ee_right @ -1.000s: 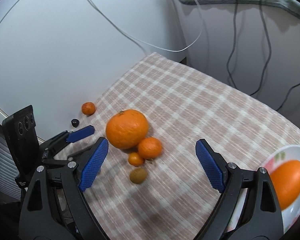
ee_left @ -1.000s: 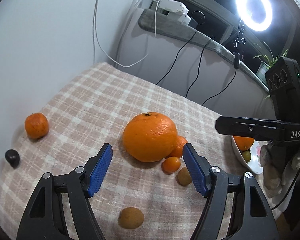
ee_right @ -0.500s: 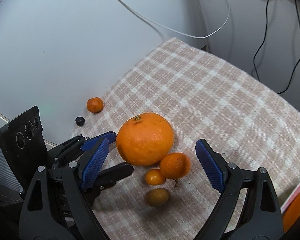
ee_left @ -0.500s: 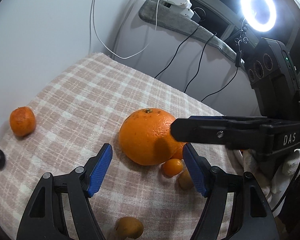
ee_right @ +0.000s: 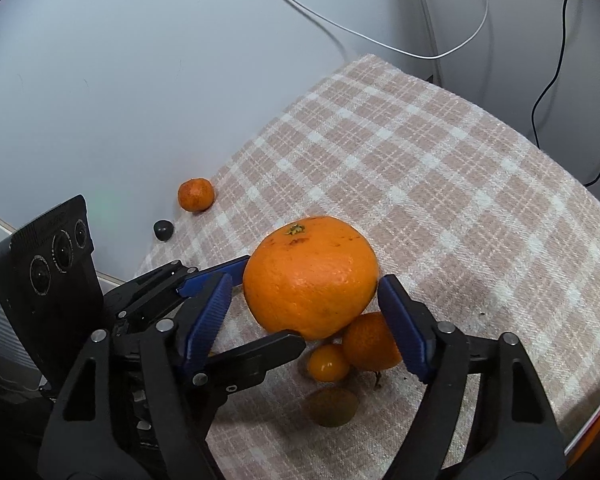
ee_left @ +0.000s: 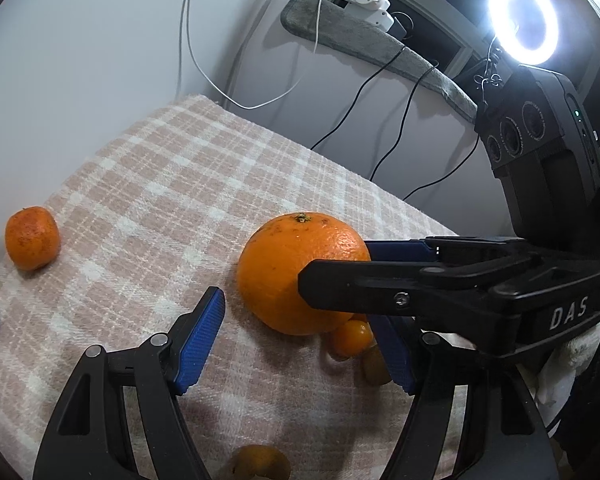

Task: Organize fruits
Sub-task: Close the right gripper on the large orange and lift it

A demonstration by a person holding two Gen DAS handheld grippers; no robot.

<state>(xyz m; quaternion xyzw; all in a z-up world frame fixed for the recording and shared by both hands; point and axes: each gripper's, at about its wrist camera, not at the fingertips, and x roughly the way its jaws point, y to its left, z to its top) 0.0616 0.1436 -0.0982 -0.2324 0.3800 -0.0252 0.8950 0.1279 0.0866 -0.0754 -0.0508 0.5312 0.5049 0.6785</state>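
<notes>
A large orange [ee_left: 296,276] [ee_right: 310,276] sits on the checked cloth [ee_left: 204,184]. My right gripper [ee_right: 306,320] is open with a blue pad on each side of the orange, close to its skin. My left gripper [ee_left: 296,344] is open just in front of the orange. The right gripper's fingers [ee_left: 364,284] cross in front of the orange in the left wrist view. A mandarin [ee_right: 370,342], a tiny orange fruit [ee_right: 328,362] and a brown fruit [ee_right: 332,406] lie against the orange's near side.
Another mandarin [ee_left: 31,238] [ee_right: 195,194] and a small dark fruit [ee_right: 163,230] lie by the white wall. A second brown fruit [ee_left: 260,462] lies near the cloth's front edge. Cables [ee_left: 396,128] hang behind the table. A plate rim [ee_right: 596,424] shows at far right.
My right gripper has moved in around the large orange, its pads now flanking it. The left gripper has edged closer to the orange.
</notes>
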